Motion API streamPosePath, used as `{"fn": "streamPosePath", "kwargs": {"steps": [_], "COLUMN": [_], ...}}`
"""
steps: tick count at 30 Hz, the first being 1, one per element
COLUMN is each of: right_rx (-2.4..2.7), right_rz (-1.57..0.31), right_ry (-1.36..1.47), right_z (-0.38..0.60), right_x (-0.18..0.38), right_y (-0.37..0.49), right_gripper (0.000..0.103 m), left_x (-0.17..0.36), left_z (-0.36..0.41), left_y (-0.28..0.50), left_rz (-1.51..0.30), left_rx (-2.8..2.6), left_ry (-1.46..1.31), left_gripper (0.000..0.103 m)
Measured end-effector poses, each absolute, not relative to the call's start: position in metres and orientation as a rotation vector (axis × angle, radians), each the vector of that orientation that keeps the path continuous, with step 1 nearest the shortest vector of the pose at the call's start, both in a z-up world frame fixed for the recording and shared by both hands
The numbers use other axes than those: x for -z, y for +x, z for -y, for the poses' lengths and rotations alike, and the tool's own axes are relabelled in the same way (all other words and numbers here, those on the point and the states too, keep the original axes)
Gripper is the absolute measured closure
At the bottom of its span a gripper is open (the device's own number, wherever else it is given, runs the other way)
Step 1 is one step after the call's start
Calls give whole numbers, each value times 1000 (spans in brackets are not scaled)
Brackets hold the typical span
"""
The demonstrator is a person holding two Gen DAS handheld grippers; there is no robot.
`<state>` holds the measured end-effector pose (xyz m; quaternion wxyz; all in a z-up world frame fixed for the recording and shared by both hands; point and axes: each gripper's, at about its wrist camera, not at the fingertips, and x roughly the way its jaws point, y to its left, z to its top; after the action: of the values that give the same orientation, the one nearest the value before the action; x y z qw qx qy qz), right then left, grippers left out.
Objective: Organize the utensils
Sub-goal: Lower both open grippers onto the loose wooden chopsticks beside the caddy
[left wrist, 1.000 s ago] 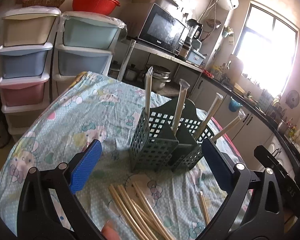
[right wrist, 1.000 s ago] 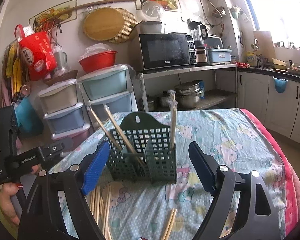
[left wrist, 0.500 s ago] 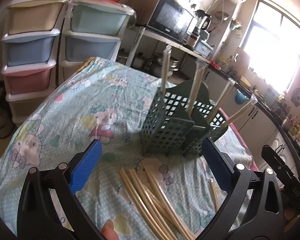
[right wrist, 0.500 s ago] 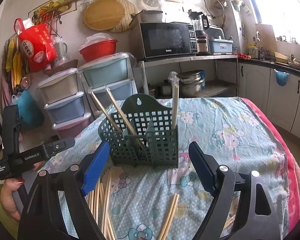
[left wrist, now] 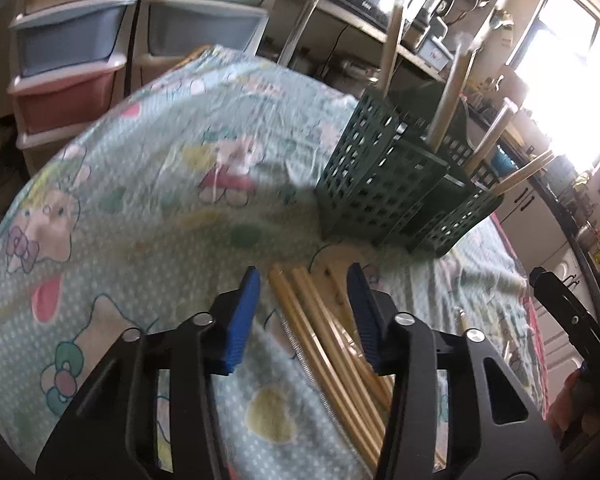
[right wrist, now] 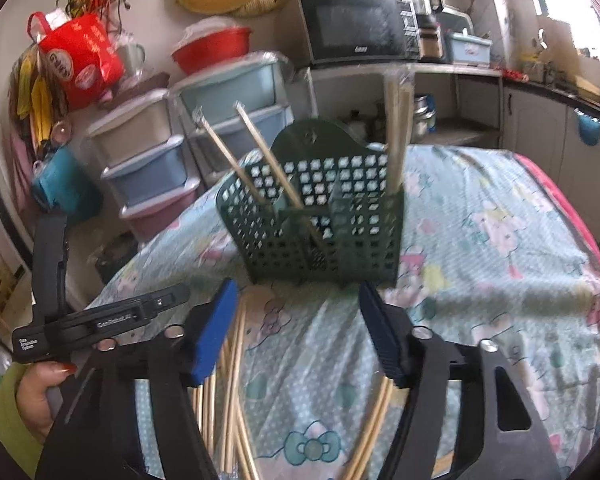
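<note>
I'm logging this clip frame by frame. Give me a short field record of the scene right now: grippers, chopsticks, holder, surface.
left gripper: open, fingers either side of loose chopsticks, not clamped
right gripper: open, above the cloth, holding nothing
holder: green utensil basket, upright, several wrapped chopsticks standing in it
loose pair: lies near the right gripper
surface: cartoon-print tablecloth

Open cloth (left wrist: 148,184) left of the caddy (left wrist: 384,184); loose chopsticks (left wrist: 328,332) lie before it.
</note>
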<state>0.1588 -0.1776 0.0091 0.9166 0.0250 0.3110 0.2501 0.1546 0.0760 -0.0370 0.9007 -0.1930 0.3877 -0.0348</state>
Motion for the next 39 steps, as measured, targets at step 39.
{"fn": "streamPosePath", "kwargs": {"steps": [39], "right_rx": [-607], "right_rz": [-961], "right_ry": [-194], "right_z": [54], "right_x": [65], "right_y": [234], "right_gripper": [66], "left_x": [76], "left_z": [-108], "left_y": [200], "left_rz": [-977], "left_rx": [91], "left_ry": [-526], "left_gripper": [92]}}
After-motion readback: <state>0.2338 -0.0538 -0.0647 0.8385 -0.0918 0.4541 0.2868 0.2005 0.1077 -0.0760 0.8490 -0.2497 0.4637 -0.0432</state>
